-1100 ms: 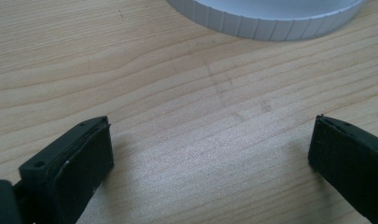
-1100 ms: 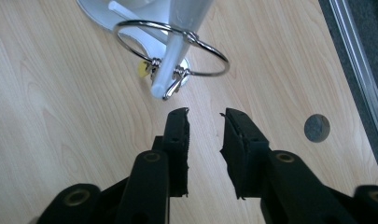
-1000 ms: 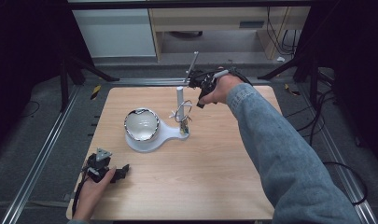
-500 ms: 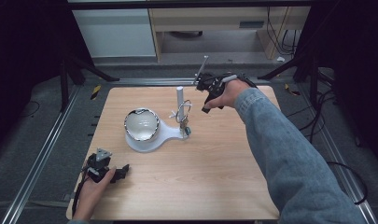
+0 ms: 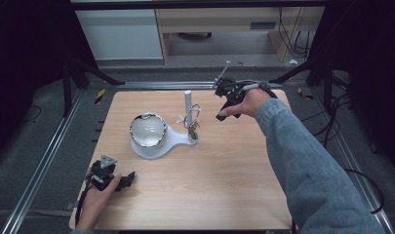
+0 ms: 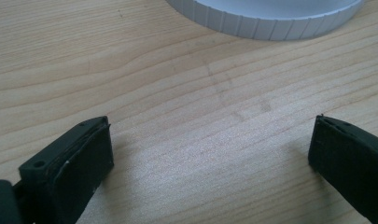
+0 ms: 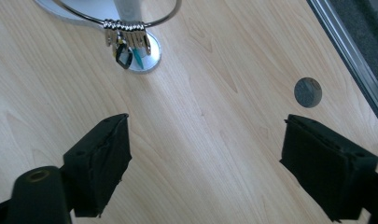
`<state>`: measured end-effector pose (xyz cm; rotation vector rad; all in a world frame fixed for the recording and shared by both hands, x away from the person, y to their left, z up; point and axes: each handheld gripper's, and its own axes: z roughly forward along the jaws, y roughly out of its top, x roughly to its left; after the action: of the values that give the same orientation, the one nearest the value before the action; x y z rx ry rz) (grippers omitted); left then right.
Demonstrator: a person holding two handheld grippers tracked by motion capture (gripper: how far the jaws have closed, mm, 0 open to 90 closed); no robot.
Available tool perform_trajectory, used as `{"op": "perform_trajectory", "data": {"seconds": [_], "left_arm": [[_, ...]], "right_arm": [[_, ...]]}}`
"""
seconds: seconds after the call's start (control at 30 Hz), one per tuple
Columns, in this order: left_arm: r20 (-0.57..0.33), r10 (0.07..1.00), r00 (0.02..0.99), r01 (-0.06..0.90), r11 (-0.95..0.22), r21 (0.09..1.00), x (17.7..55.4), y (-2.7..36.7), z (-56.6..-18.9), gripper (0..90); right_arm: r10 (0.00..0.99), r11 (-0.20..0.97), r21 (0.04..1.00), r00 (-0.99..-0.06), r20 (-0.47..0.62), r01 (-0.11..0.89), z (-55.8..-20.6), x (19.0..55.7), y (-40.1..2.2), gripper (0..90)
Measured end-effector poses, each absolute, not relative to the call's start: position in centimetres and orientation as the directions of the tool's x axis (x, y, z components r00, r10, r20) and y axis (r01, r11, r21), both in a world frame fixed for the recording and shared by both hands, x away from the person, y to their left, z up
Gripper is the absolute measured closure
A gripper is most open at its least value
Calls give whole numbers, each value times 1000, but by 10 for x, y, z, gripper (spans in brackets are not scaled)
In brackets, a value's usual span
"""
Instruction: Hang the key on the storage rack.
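Observation:
A white stand point(image 5: 173, 141) sits mid-table with a shiny metal bowl point(image 5: 147, 130) on its left end and an upright white post point(image 5: 188, 101) on its right. A wire ring with several keys point(image 5: 191, 121) hangs around the post. My right gripper point(image 5: 227, 105) is held above the table to the right of the post, open and holding nothing. In the right gripper view the key bunch point(image 7: 127, 43) hangs beyond the open right gripper point(image 7: 205, 149). My left gripper point(image 5: 118, 178) rests open near the front left edge; in the left gripper view it point(image 6: 210, 144) faces the stand's ribbed white rim point(image 6: 270, 25).
The wooden table point(image 5: 219, 185) has bare wood across its front and right. A grey round plug point(image 7: 308, 92) sits in the tabletop near the metal side rail point(image 7: 350, 42). Dark floor, cables and frame legs surround the table.
My right gripper has drawn away from the post toward the right and back, its thin rod tilting along. The left gripper and the stand have stayed put.

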<state>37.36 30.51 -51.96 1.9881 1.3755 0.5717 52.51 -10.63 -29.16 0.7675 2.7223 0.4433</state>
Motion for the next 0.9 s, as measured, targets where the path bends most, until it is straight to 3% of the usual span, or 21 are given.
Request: {"op": "perform_trajectory", "data": {"seconds": [0.9], "left_arm": [[-8, 933, 360, 652, -245, 717, 373, 305, -520, 0]], "right_arm": [[642, 720, 474, -747, -175, 507, -322, 497, -166, 139]]}}
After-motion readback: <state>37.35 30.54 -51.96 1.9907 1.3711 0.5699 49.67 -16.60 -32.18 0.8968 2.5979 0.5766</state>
